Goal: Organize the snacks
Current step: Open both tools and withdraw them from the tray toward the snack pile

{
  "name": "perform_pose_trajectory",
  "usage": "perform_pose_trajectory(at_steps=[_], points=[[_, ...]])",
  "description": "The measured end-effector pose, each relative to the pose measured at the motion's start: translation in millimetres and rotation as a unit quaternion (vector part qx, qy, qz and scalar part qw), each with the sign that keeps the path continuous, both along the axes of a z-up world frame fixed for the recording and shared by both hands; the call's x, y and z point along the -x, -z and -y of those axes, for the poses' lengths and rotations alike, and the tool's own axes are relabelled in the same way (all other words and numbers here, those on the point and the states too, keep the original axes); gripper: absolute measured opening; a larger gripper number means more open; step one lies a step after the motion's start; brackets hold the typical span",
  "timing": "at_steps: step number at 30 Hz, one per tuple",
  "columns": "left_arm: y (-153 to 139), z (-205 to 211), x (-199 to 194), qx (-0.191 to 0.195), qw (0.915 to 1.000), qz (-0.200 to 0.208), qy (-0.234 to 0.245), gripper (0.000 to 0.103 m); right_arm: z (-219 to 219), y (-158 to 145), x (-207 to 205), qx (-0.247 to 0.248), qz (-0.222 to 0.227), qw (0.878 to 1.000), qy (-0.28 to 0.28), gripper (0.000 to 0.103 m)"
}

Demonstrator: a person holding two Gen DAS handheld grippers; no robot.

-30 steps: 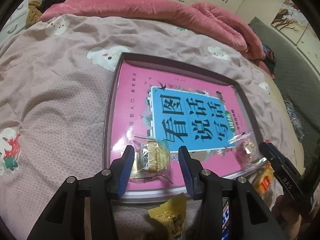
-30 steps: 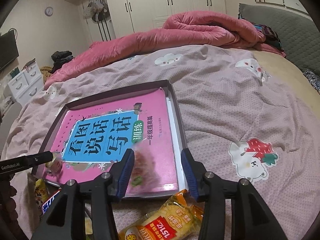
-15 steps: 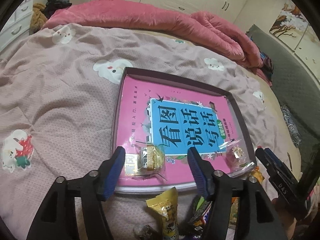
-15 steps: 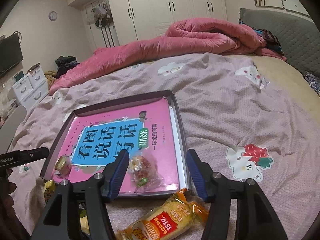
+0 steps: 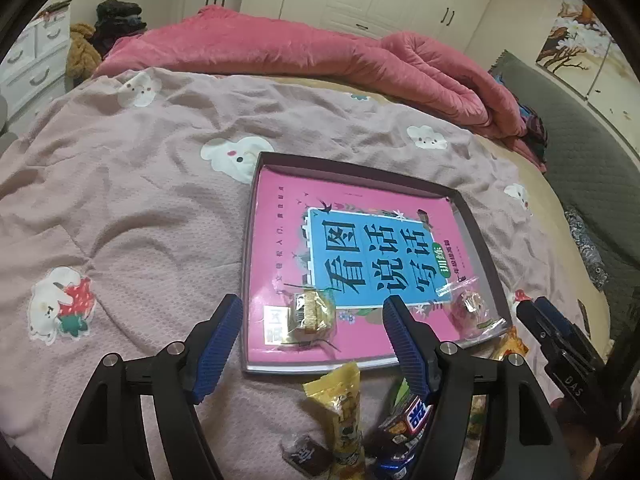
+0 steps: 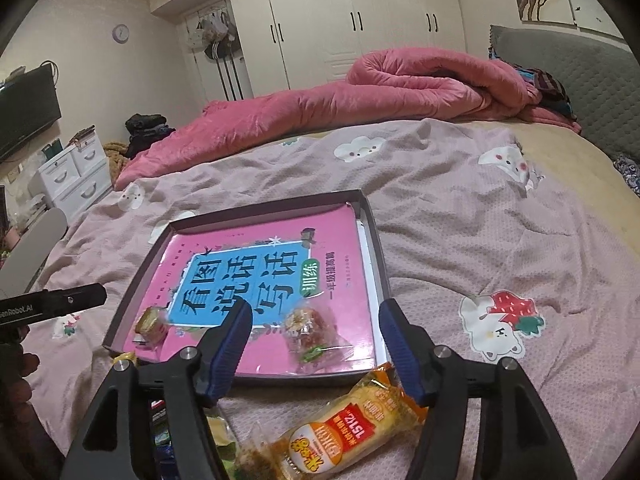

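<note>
A shallow dark tray [image 5: 476, 224] [image 6: 374, 232] lies on the bed with a pink and blue book [image 5: 360, 248] [image 6: 256, 276] inside. A gold wrapped snack [image 5: 310, 314] [image 6: 150, 322] lies on the book's near left corner. A clear-wrapped snack [image 5: 472, 308] [image 6: 308, 330] lies on its near right corner. My left gripper [image 5: 312, 334] is open and empty, above the tray's near edge. My right gripper [image 6: 316, 342] is open and empty, just behind the clear-wrapped snack. Loose snacks lie in front of the tray: a yellow packet [image 5: 340, 408], a dark bar [image 5: 408, 424], an orange packet [image 6: 348, 428].
The bed has a pink patterned sheet [image 5: 120, 208] [image 6: 500, 240]. A rolled pink quilt [image 5: 320, 56] [image 6: 360, 92] lies at the far side. A grey headboard [image 6: 568, 76] stands on the right, white drawers [image 6: 76, 176] on the left. A small dark snack [image 5: 306, 454] lies near the front.
Both grippers opened wider and drew back and up from the tray. The two wrapped snacks stay lying on the book, released.
</note>
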State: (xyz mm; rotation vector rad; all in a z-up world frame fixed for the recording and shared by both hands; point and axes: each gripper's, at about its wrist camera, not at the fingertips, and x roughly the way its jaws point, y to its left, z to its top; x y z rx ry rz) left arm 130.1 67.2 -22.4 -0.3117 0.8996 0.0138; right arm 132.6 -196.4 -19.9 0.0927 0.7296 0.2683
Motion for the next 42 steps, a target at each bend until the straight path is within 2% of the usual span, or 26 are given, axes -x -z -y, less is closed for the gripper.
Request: perform_pose_trajectory(at_steps=[27, 42], points=[[-10.5, -11.3, 28.6, -0.016, 0.9999, 0.001, -0.005, 0.075, -13.1, -10.7, 34.5, 0.011, -0.004, 1.000, -0.027, 0.067], [-1.2, -2.6, 43.0, -0.022, 0.9995, -0.017, 0.014, 0.075, -17.8, -8.4, 55.5, 0.013, -0.020, 0.999, -0.038, 0.068]])
